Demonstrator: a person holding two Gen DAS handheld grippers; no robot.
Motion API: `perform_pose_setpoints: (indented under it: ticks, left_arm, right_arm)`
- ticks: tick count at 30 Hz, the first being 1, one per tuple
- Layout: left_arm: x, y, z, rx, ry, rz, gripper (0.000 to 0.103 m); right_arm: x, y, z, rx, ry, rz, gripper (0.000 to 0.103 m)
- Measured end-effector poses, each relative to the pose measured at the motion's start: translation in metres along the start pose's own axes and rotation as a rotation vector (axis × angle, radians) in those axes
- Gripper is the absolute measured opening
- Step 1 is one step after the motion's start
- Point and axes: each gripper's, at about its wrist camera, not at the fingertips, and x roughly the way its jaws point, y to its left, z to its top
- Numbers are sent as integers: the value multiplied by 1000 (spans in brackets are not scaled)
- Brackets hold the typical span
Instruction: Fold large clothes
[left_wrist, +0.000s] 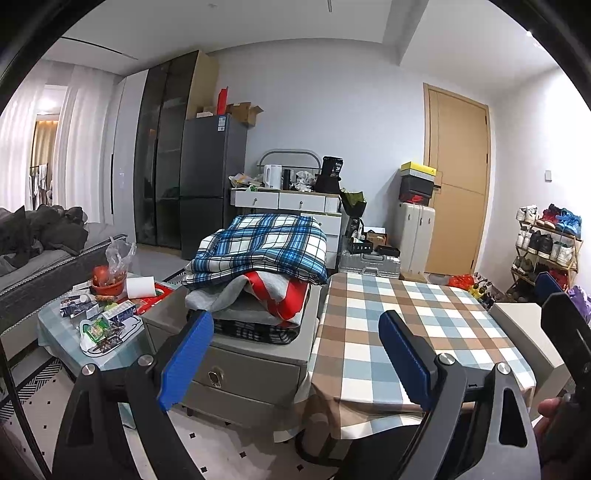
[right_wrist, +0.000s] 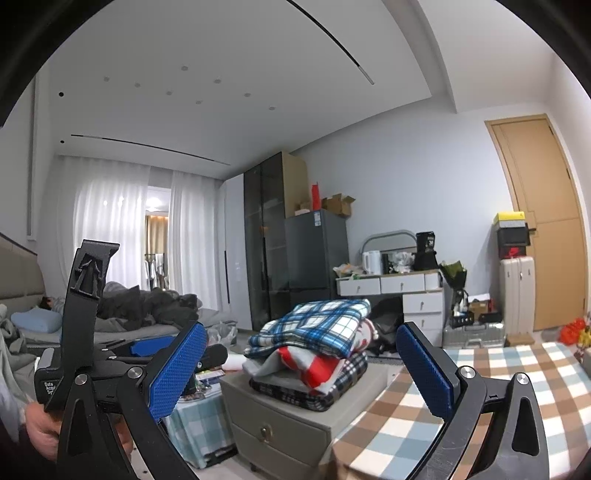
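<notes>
Left gripper (left_wrist: 295, 354) is hovering w/ fingers spread wide, nothing between them. Left blue pad (left_wrist: 186, 354) is sitting at approx. 7 o'clock in the left wrist view, right pad (left_wrist: 404, 354) at approx. 5 o'clock. Right gripper (right_wrist: 301, 365) is likewise hovering released, fingers apart and holding nothing. In the right wrist view the left gripper's body is showing at 8–9 o'clock, w/ the person's hand (right_wrist: 38, 424) gripping its handle.

Task item: a stack of clothes (left_wrist: 258, 273) is resting on a grey drawer cabinet (left_wrist: 243, 369), at approx. 12 o'clock from the left gripper's fingers, well apart from both grippers. Top layer is a blue-and-white plaid piece (left_wrist: 266, 243); below it a red-and-white piece (left_wrist: 284, 295) and a grey piece (left_wrist: 218, 299) are sticking out; bottom layer is a dark checked piece (right_wrist: 325, 391).

The worktop (left_wrist: 406, 314), covered w/ a brown/blue/white checked cloth, is standing just beside the cabinet at 3 o'clock from the stack. Its near edge is lying under the right finger of each gripper.

A low side table (left_wrist: 55, 325) at 9 o'clock in the left wrist view is carrying a red bowl (left_wrist: 107, 286), a white cup (left_wrist: 140, 287) and packets. Bkgd: fridge (left_wrist: 210, 184), white dresser (left_wrist: 288, 199), door (left_wrist: 458, 177), shoe rack (left_wrist: 546, 243), bed (right_wrist: 110, 317).
</notes>
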Motion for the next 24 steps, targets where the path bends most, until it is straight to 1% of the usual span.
perform_pose_setpoints:
  ticks: [9, 24]
  left_arm:
    - [2, -1, 1, 16, 4, -20, 88]
    - [9, 3, 3, 20, 14, -19, 88]
  right_arm:
    - [1, 1, -2, 0, 7, 6, 103]
    - [-5, -8, 1, -2, 12, 15, 103]
